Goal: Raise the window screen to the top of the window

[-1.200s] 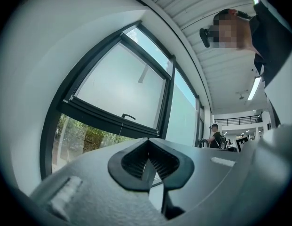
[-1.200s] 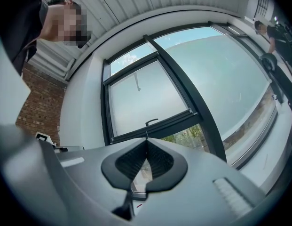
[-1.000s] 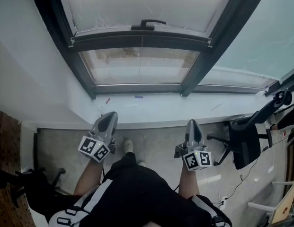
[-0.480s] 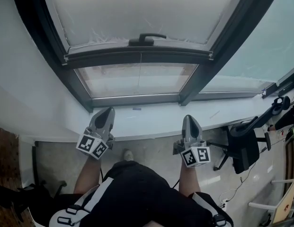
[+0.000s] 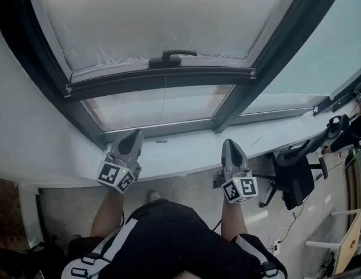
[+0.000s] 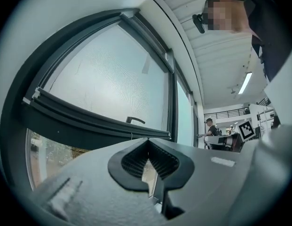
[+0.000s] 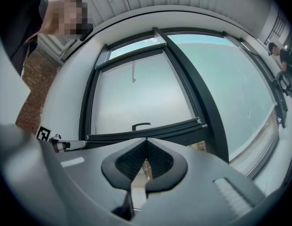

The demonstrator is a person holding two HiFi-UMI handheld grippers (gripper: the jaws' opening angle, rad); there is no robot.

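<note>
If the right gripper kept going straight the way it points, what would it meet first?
Probably the screen's dark bottom bar, or the clear pane just beneath it; depth is unclear.

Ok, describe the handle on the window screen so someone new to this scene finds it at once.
Find the dark-framed window above the white sill. A pale screen covers its upper part, ending in a dark horizontal bar. The handle is the small black bracket standing up from that bar's middle, the only raised piece on it.
</note>
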